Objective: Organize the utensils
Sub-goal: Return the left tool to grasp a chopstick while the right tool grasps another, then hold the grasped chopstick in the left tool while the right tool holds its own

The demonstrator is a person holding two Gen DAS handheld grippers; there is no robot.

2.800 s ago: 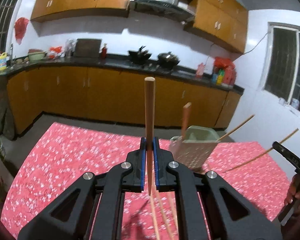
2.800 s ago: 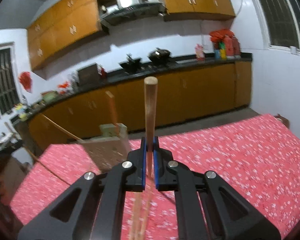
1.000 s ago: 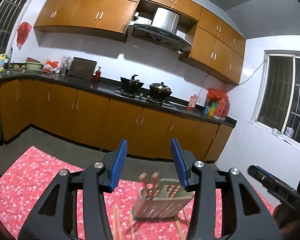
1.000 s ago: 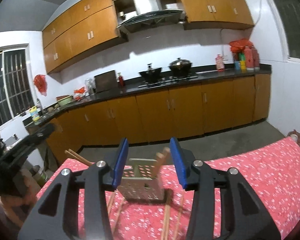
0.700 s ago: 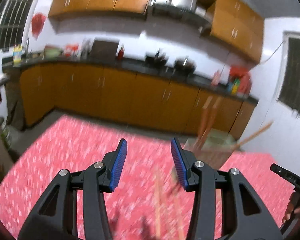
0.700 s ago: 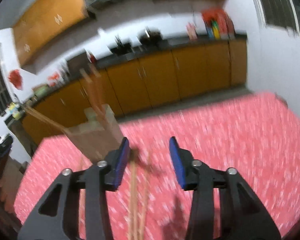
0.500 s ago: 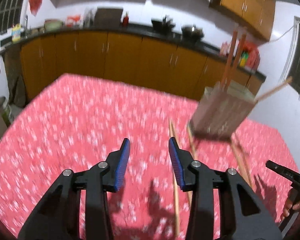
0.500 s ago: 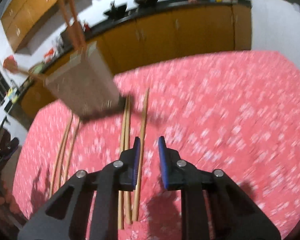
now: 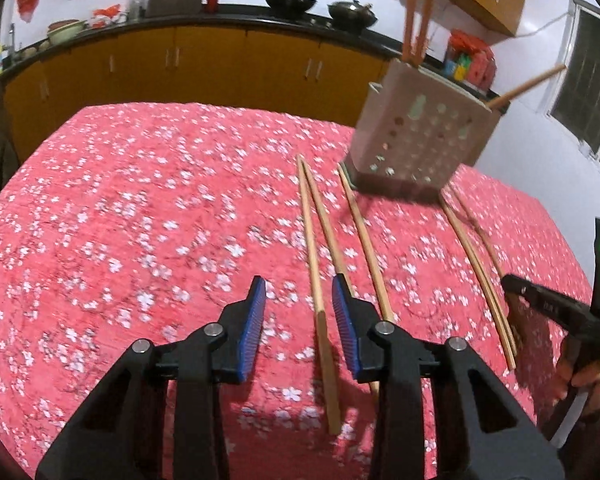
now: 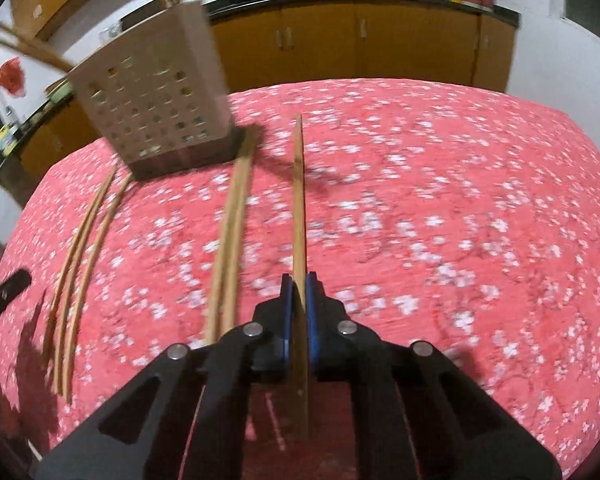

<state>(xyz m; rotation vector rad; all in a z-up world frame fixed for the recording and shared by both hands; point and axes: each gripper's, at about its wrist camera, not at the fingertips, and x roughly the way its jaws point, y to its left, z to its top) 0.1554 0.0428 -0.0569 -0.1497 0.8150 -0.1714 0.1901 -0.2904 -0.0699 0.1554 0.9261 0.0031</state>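
Right gripper (image 10: 297, 286): jaws clamped on one chopstick (image 10: 299, 200) pointing toward the perforated holder (image 10: 152, 92) | Left gripper (image 9: 299, 292): jaws narrowing, pads clear of the chopstick between them (image 9: 314, 264), near the holder | Surface: red floral cloth (image 9: 140, 208)

Both your wrist cameras look steeply down, close over the red-clothed desk (image 9: 140, 208); both share the holder (image 9: 422, 140) at 12 o'clock.

I see a red cloth with small white blossoms (image 9: 148, 208) covering the tabletop, pale tan wooden chopsticks (image 9: 314, 240), a grey-beige perforated plastic holder (image 9: 420, 136), and blue pads (image 9: 252, 320) on my black claws.
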